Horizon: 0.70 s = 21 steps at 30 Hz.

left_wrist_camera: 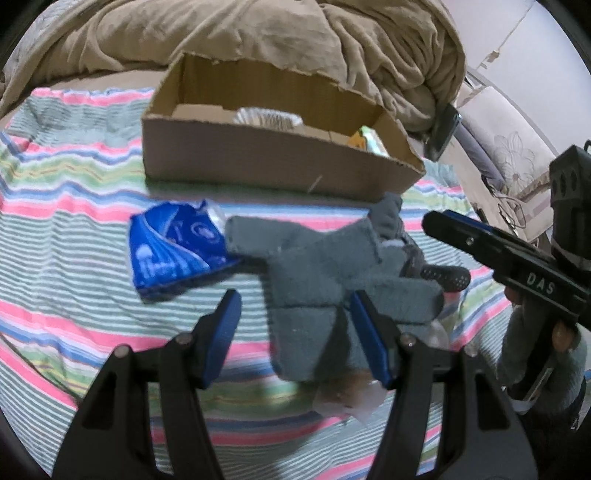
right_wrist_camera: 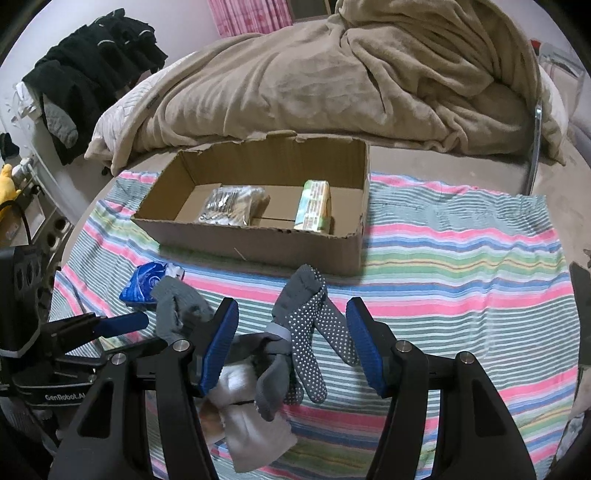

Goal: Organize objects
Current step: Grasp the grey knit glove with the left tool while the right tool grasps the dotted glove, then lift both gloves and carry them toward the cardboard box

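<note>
Cardboard box (left_wrist_camera: 280, 162) is the landmark in the left wrist view: it sits open-topped on a striped cloth (left_wrist_camera: 74, 206), with a tan blanket (left_wrist_camera: 258, 33) heaped behind it. In front of the box lies a pile of grey socks (left_wrist_camera: 325, 266), and a blue plastic packet (left_wrist_camera: 173, 247) lies just beside the pile on its left, touching it. The left gripper (left_wrist_camera: 291, 336) hangs over the near end of the socks with its blue pads standing apart; the sock fabric reaches between them, but neither pad presses on it. The right gripper (left_wrist_camera: 465, 236) comes in from the right of the box, near the socks; whether it grips anything cannot be told from here.

From the right wrist view, the box (right_wrist_camera: 258, 240) holds a clear packet (right_wrist_camera: 232, 205) and a pale green carton (right_wrist_camera: 314, 206). In front of it, grey socks with white grip dots (right_wrist_camera: 314, 332) lie between the parted pads of the right gripper (right_wrist_camera: 291, 339), not pinched. White socks (right_wrist_camera: 251, 424) lie nearer still. The left gripper (right_wrist_camera: 122, 323) shows at the left edge beside the blue packet (right_wrist_camera: 144, 284).
</note>
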Motion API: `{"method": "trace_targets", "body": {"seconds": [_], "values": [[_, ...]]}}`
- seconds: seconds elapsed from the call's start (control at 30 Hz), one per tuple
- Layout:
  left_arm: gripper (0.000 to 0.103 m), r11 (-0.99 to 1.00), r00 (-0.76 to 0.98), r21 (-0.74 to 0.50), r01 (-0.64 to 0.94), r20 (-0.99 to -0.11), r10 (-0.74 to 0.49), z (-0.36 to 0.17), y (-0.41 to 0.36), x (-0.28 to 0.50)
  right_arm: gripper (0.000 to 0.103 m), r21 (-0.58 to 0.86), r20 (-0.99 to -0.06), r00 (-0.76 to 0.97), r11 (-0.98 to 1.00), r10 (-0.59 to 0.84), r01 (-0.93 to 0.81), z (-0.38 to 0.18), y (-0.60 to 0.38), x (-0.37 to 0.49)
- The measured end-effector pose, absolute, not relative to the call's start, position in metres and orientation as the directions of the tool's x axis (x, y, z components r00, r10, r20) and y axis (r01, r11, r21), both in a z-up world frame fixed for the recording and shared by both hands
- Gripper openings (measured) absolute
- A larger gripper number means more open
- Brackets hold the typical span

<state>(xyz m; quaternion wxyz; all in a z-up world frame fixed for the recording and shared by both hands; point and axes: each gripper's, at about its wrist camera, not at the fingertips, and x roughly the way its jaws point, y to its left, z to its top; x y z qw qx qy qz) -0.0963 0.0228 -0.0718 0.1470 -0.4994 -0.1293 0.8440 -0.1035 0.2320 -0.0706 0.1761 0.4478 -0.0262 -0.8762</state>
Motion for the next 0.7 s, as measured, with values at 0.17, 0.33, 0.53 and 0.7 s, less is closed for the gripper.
{"method": "trace_targets", "body": {"seconds": [0.17, 0.33, 0.53, 0.7], "values": [[0.063, -0.917, -0.438, -0.38, -0.125, -0.808, 0.395, -0.08, 0.026, -0.098, 0.064, 0.209, -0.786, -0.521, -0.936, -0.333, 0.283, -0.08, 0.232, -0.109], [0.063, -0.914, -0.422, -0.386, -0.127, -0.813, 0.402, -0.089, 0.029, -0.102, 0.064, 0.214, -0.798, -0.5, -0.934, -0.335, 0.285, -0.09, 0.231, -0.115], [0.062, -0.92, -0.423, -0.363, -0.148, -0.817, 0.391, -0.095, 0.035, -0.105, 0.064, 0.226, -0.811, -0.473, -0.931, -0.344, 0.288, -0.101, 0.232, -0.125], [0.052, -0.914, -0.422, -0.367, -0.172, -0.811, 0.405, -0.097, 0.042, -0.11, 0.064, 0.231, -0.816, -0.456, -0.924, -0.355, 0.305, -0.108, 0.226, -0.131]]}}
